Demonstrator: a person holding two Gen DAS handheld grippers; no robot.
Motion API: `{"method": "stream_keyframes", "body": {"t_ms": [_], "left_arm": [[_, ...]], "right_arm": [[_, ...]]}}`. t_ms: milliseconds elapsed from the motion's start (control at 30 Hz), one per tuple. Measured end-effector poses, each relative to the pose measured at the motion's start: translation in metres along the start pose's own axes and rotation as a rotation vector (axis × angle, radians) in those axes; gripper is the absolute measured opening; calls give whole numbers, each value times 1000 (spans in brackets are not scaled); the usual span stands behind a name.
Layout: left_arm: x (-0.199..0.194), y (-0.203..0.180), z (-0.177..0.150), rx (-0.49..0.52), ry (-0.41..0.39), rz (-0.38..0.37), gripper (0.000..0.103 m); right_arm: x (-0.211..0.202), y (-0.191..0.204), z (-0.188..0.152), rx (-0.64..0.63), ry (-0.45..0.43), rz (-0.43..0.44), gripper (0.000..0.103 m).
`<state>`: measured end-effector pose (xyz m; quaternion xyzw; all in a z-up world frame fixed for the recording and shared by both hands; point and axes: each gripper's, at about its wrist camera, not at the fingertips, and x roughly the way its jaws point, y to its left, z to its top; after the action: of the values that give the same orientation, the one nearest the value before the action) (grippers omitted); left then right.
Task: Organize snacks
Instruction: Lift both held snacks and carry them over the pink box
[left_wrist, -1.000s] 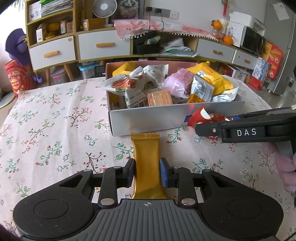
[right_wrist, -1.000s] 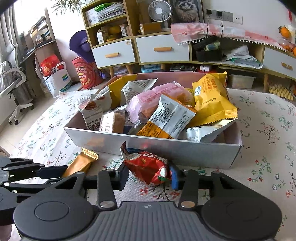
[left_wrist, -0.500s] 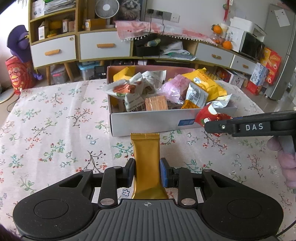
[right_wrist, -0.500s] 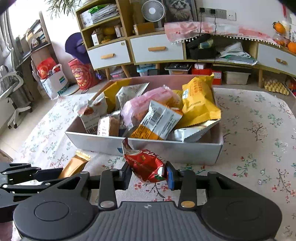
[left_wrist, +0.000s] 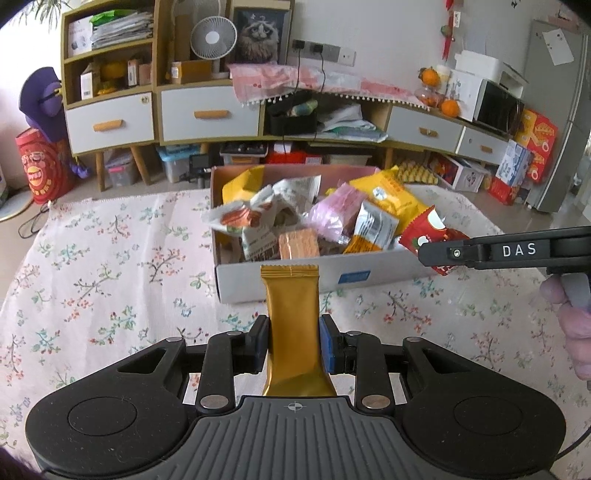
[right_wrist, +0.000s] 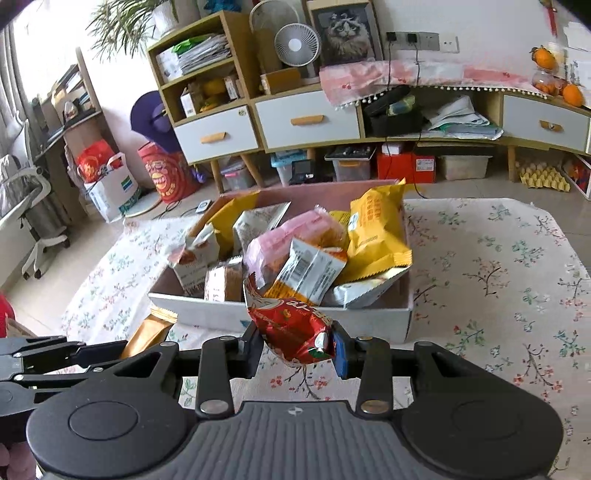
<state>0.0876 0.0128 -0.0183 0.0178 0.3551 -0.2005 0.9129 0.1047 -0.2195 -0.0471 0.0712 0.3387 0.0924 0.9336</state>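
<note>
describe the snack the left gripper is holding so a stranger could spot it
On the floral tablecloth, just in front of the snack box, the left gripper clamps a gold bar. It is the only plain, unprinted metallic wrapper.

gold bar (left_wrist: 291, 317), red packet (right_wrist: 291, 328), full snack box (right_wrist: 369, 325)

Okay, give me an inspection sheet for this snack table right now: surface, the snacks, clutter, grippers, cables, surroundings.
Surface: floral tablecloth.
Job's things: open cardboard box heaped with snack packets; gold bar packet; red snack packet.
Clutter: nothing seen on the cloth.
Grippers: left gripper shut on the gold bar packet; right gripper shut on the red snack packet.
Cables: black cords hang from wall sockets.
Surroundings: drawer cabinets, desk fan, oranges.
</note>
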Motion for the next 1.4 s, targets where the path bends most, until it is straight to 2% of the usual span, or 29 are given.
{"method": "stream_keyframes", "body": {"t_ms": [333,667,967,1200,1400], "left_arm": [[7,-17,33,41,-30,20,26],[55,-24,71,58,-40,25,26],[93,-26,107,81,-56,15,26],[125,-28,121,91,-53,-1,26],[143,-28,124,85,-42,5,26]], "right_arm": [[-2,-19,20,70,-56,-7,20],[12,-36,38,165,-79,28,20],[35,-44,63,160,-112,53,20],[56,-56,75,221,-134,105,21],[70,-59,74,214,-128,100,22]]}}
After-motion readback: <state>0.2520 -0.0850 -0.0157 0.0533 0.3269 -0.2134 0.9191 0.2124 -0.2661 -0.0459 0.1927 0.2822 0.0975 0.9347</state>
